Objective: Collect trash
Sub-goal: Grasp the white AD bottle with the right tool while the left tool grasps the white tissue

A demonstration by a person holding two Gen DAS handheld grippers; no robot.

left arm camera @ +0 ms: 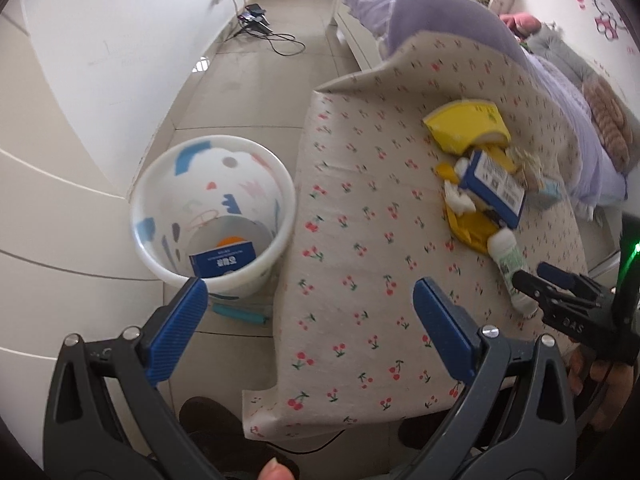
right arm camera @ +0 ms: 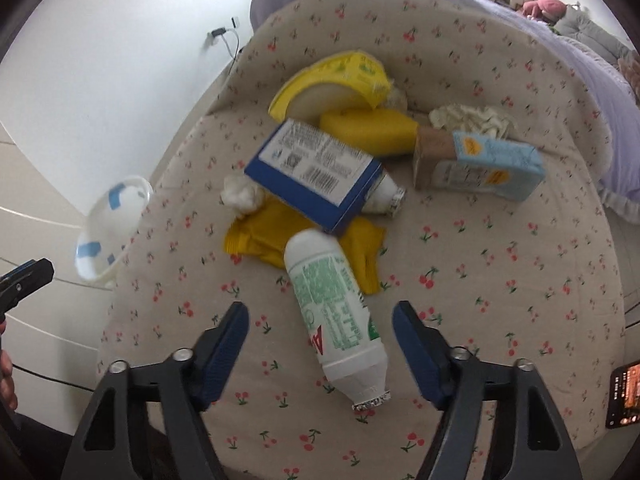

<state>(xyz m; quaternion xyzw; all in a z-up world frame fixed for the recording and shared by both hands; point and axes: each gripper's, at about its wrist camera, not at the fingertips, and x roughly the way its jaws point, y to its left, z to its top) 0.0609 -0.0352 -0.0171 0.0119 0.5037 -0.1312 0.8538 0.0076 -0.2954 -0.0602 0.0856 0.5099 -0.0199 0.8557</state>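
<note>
One blue box (left arm camera: 223, 261) and something orange down in the bin (left arm camera: 212, 216) on the floor. Left gripper (left arm camera: 308, 320) wide open, holding nothing, near the bin. Right gripper (right arm camera: 320, 344) open, one finger each side of a white bottle (right arm camera: 334, 320), not pinching. More trash (right arm camera: 316, 168) piled just behind on the table (right arm camera: 520, 280).
</note>
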